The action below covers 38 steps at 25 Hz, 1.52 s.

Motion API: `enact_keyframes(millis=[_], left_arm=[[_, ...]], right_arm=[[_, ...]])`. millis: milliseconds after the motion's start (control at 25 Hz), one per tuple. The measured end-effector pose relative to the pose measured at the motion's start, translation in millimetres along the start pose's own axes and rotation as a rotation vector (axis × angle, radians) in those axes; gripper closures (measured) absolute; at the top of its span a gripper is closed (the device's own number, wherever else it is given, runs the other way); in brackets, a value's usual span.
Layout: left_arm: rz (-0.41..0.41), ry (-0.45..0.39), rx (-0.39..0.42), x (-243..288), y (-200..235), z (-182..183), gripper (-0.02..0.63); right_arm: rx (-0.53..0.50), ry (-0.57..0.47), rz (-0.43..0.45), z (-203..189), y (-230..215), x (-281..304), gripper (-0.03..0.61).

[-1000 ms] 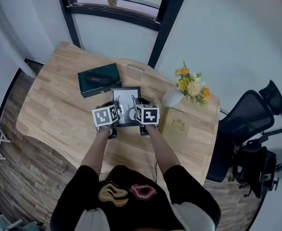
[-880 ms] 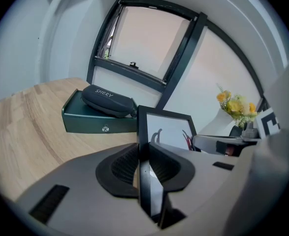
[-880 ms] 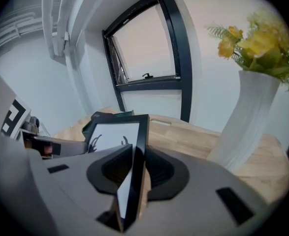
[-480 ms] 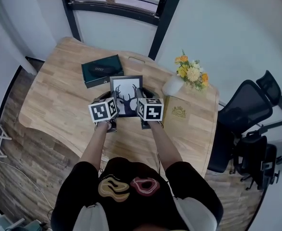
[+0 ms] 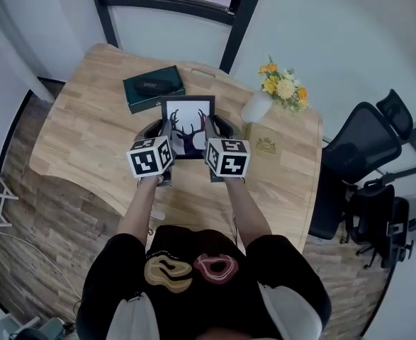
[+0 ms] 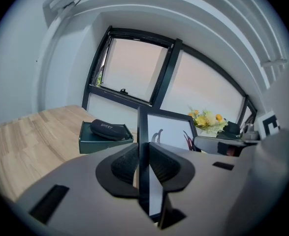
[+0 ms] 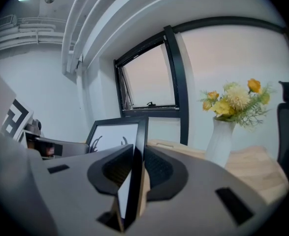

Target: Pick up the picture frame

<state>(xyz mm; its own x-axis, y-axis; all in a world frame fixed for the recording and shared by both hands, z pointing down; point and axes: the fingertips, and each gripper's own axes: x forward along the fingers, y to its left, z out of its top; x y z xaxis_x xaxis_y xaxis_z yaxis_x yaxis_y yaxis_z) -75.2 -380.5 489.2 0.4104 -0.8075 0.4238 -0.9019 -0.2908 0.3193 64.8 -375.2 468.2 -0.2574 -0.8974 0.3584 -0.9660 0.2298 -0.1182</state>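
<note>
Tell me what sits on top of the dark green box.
A black oval case lies on the green box. The box surface beneath it is covered, and its inside cannot be seen.

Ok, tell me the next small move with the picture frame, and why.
Probably lift it a little higher with both hands level. The left gripper is shut on the picture frame at its left edge, the right gripper at its right edge, its jaws having just closed further on it, and the frame hangs close over the table.
</note>
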Motion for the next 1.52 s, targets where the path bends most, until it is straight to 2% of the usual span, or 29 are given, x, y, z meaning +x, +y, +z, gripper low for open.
enact_keyframes(millis=[320,600,1000,1160,1520], left_arm=[[-0.044,-0.099,0.052,-45,-19,12,0.537],[-0.102,-0.158,0.053,-80,-40,17,0.537],[-0.153,-0.203,0.084,-125,-65,15,0.535],[-0.160,-0.218,0.111,-145,-75,12,0.535],[-0.176,-0.235,0.113,-180,-82,5,0.534]], right_arm=[[0.009,-0.115,-0.025,14,16,-49,0.503],[0.000,-0.205,-0.045,27,24,-94,0.505],[-0.011,-0.290,-0.060,31,34,-148,0.505],[-0.006,-0.304,-0.050,28,38,-169,0.505],[-0.028,-0.334,-0.020,27,53,-199,0.505]])
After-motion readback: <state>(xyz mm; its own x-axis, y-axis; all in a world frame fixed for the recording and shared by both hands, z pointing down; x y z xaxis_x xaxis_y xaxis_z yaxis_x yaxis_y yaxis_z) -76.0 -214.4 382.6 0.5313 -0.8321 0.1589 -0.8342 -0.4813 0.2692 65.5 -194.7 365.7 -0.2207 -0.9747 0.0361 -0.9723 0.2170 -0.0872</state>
